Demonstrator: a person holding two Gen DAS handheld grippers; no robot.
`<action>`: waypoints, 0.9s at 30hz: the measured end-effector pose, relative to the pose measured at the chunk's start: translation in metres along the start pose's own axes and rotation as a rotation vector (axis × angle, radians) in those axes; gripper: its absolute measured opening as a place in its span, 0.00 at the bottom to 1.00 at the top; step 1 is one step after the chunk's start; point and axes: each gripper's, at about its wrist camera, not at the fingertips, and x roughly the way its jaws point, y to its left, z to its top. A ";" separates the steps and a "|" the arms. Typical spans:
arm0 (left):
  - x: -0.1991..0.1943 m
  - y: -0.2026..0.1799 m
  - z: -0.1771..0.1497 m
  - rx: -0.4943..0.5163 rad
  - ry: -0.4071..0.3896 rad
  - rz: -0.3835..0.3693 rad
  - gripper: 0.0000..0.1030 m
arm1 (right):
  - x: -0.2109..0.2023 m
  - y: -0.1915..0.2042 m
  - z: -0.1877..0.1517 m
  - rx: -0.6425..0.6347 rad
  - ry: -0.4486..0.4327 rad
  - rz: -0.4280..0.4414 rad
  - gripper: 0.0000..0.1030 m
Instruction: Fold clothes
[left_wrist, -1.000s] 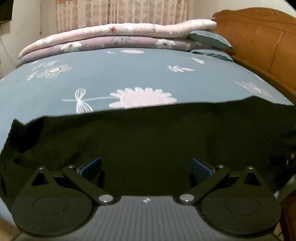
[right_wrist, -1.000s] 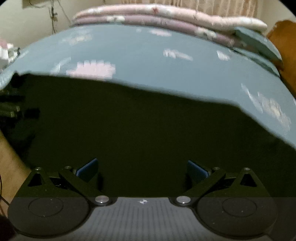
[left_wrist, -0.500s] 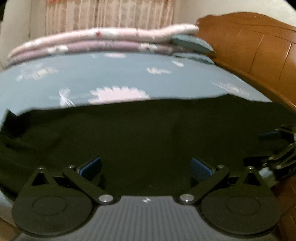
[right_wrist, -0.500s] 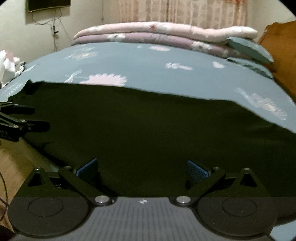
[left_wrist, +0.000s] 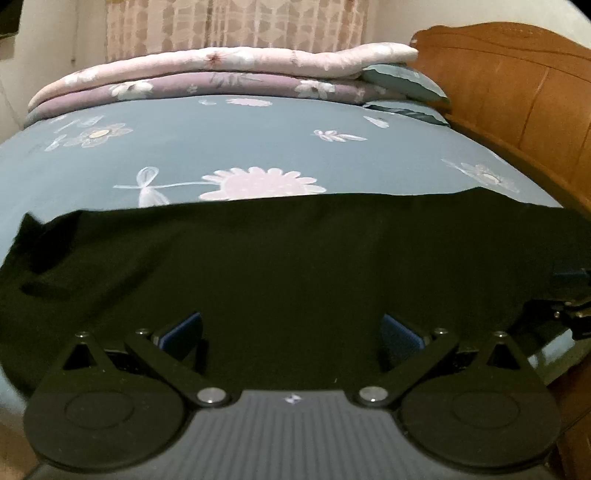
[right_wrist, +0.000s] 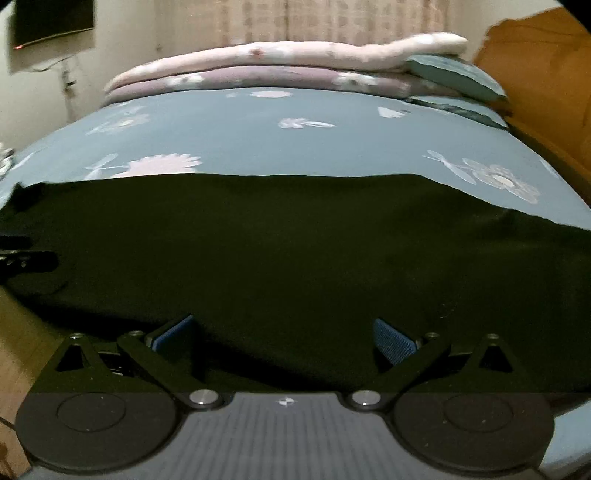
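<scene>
Bedroom, blue flowered bed. Black garment is lying flat across its near edge, soft and limp. Left claw and right claw are hovering spread; I'm judging corners the best hold.

Bed with grey-blue floral sheet, folded pink and mauve quilts stacked along its far edge, teal pillows beside wooden headboard, patterned curtain behind, pale wall, wall-mounted dark screen, wooden floor.
</scene>
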 end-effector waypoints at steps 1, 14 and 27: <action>0.005 0.000 0.000 0.001 0.013 0.009 0.99 | 0.003 -0.003 -0.003 0.017 0.021 -0.002 1.00; -0.012 0.008 0.014 0.010 -0.028 -0.034 0.99 | -0.021 -0.010 0.004 0.056 -0.083 0.034 1.00; 0.011 -0.001 -0.010 0.103 0.064 -0.014 0.99 | -0.010 -0.004 -0.031 0.026 -0.022 -0.012 1.00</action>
